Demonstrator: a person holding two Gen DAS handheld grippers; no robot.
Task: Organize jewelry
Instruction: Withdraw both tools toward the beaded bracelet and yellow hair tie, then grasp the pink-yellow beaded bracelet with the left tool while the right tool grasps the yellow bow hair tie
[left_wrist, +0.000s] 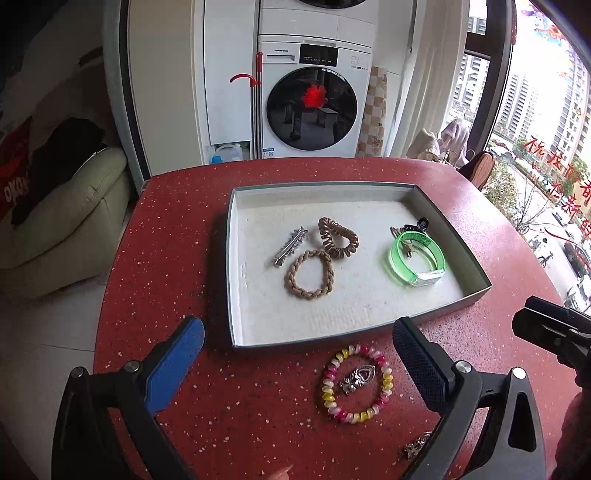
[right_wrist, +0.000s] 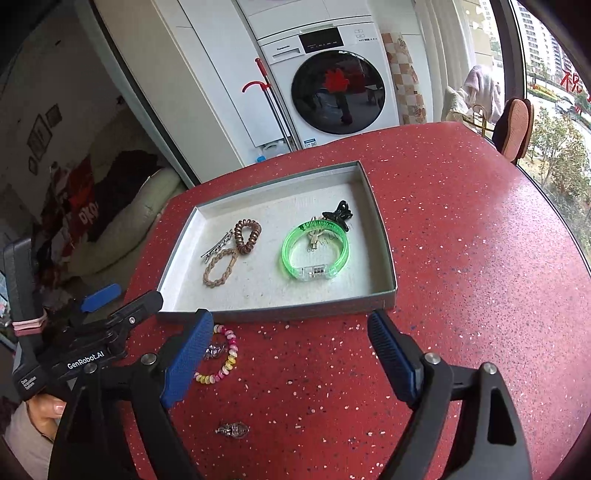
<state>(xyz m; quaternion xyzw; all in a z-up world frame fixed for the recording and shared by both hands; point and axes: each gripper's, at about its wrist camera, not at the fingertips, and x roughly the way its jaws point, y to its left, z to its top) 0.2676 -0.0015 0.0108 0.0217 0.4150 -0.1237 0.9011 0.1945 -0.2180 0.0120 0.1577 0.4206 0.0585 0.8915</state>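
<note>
A shallow grey tray (left_wrist: 232, 258) (right_wrist: 384, 240) sits on the red speckled table. In it lie a silver hair clip (left_wrist: 290, 245), a coiled brown hair tie (left_wrist: 338, 236), a braided tan hair tie (left_wrist: 308, 275), a green bangle (left_wrist: 417, 260) (right_wrist: 316, 251) and a black claw clip (right_wrist: 338, 214). In front of the tray, on the table, lies a pink and yellow bead bracelet (left_wrist: 356, 384) (right_wrist: 221, 358) with a silver heart charm (left_wrist: 358, 378) inside its ring. Another silver charm (right_wrist: 232, 430) lies nearer. My left gripper (left_wrist: 299, 354) is open above the bracelet. My right gripper (right_wrist: 291, 354) is open and empty.
The table (left_wrist: 166, 236) has a curved edge with floor beyond on the left. A washing machine (left_wrist: 314, 96) and a cream sofa (left_wrist: 66, 214) stand past it. A window (right_wrist: 554, 92) lies to the right. The left gripper's body (right_wrist: 92, 332) shows in the right wrist view.
</note>
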